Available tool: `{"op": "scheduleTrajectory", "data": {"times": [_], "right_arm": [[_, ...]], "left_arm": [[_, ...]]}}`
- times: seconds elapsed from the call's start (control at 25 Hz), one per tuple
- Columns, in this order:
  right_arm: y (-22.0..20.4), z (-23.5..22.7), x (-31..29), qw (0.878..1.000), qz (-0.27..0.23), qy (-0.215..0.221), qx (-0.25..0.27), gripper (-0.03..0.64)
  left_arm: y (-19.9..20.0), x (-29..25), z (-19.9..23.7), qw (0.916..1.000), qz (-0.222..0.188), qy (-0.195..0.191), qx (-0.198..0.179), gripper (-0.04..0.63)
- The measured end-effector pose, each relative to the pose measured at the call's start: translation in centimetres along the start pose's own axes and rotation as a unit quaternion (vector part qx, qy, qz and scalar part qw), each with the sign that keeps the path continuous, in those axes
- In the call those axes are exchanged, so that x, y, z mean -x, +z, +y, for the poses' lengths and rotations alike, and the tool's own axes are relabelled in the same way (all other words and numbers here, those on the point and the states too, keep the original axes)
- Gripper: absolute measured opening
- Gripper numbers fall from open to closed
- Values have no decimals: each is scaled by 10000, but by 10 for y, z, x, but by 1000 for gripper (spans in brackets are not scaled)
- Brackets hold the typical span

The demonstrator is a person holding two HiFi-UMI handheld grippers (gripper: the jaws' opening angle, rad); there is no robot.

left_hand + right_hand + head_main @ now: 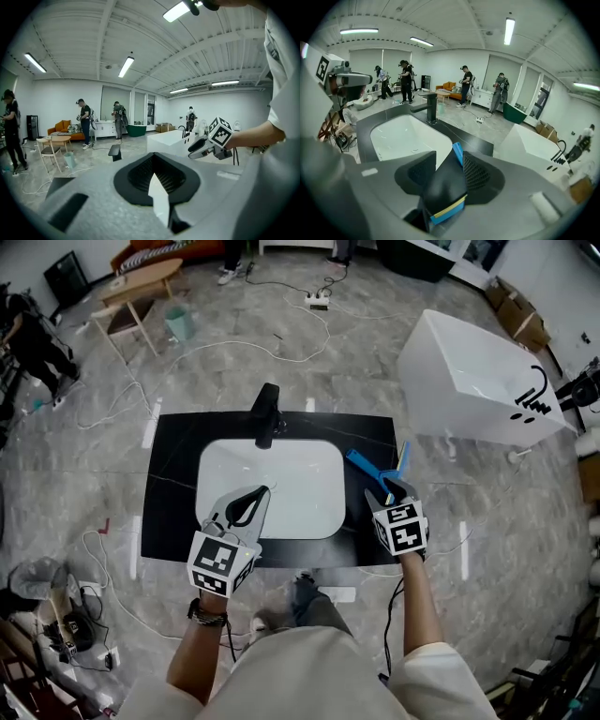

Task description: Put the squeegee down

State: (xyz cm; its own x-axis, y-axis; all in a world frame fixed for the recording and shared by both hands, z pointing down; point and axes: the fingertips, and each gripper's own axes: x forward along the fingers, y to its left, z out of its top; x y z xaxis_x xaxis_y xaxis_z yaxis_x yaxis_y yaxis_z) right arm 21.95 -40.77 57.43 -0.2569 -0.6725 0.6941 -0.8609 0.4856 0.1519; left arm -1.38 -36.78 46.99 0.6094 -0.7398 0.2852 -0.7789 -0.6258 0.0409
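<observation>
The squeegee (pixel 367 471), blue with a black blade edged in yellow, hangs over the right side of the black countertop (pixel 174 465), beside the white sink (pixel 225 474). My right gripper (pixel 392 491) is shut on it. In the right gripper view the squeegee (pixel 443 187) fills the gap of the right gripper (pixel 450 161), its blue end poking past the pads. My left gripper (pixel 247 506) hovers over the sink's front left edge with its tips together. In the left gripper view the left gripper (pixel 157 176) forms a closed ring with a pale sliver at the seam.
A black faucet (pixel 266 413) stands at the sink's back edge. A white freestanding bathtub (pixel 469 381) sits on the floor to the right. Cables (pixel 281 352) trail across the grey floor, and a wooden table (pixel 141 287) stands at far left. Several people stand farther off.
</observation>
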Motion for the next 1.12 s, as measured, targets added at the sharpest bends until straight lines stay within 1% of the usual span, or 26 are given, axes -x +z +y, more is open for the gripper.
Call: {"op": "scheduleTrajectory", "data": {"times": [0.2, 0.4, 0.52, 0.76, 0.96, 1.12], "right_arm": [[-3, 21, 41, 9997, -102, -135, -168, 169], [2, 40, 77, 9984, -367, -239, -356, 149], [3, 50, 102, 9969, -526, -357, -459, 121], [9, 67, 149, 9925, -800, -749, -544, 57], [8, 83, 204, 9846, -1163, -1099, -699, 9], [0, 103, 246, 9791, -1340, -1335, -748, 6]], "left_arm": [[11, 30, -14, 9998, -143, -85, -138, 0], [21, 59, -27, 9992, -285, -110, -258, 0], [27, 76, -37, 9986, -372, -134, -338, 0], [35, 105, -46, 9972, -540, -216, -461, 0], [40, 130, -58, 9955, -722, -284, -535, 0], [41, 154, -73, 9938, -841, -389, -611, 0]]}}
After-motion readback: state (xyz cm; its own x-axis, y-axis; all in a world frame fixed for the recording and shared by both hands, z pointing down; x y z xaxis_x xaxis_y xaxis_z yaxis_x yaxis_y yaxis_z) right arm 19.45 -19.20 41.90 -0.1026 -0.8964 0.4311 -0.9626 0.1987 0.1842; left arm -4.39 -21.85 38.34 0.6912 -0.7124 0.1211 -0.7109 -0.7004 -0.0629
